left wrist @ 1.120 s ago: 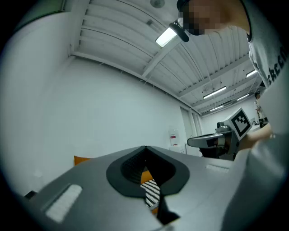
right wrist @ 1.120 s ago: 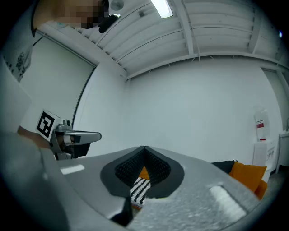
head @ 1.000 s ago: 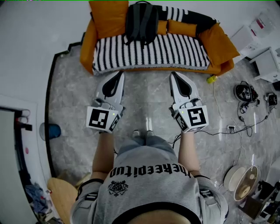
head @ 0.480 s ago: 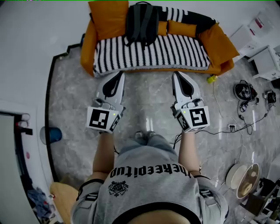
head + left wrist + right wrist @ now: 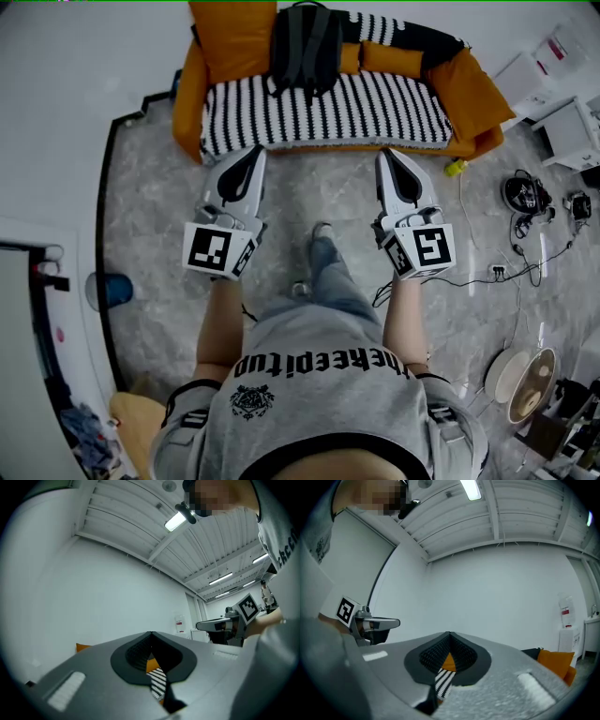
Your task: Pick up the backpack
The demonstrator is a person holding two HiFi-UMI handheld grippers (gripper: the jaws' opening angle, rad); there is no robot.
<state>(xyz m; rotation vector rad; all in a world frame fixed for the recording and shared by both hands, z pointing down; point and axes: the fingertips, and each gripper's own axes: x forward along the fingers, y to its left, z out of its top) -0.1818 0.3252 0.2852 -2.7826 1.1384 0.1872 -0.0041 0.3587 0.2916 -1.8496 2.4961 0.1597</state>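
Observation:
A dark grey backpack (image 5: 305, 47) leans upright against the back of a sofa (image 5: 366, 111) that has a black-and-white striped cover and orange cushions. My left gripper (image 5: 256, 151) and right gripper (image 5: 385, 154) are held side by side, pointing at the sofa. Their tips reach about its front edge and stay well short of the backpack. Both are shut with nothing between the jaws. In the left gripper view the jaws of the left gripper (image 5: 151, 633) meet, and a strip of striped cover (image 5: 158, 684) shows behind them. The right gripper view shows the right gripper (image 5: 449, 633) the same way.
A yellow-green object (image 5: 455, 169) lies on the floor by the sofa's right end. Cables and headphones (image 5: 525, 197) lie at the right, with white furniture (image 5: 572, 136) beyond. A blue object (image 5: 114, 286) sits at the left wall. My foot (image 5: 322, 234) is stretched out between the grippers.
I have stepped toward the sofa: one foot now reaches forward between the grippers. Both grippers have come closer to the sofa's front edge. Both stay shut.

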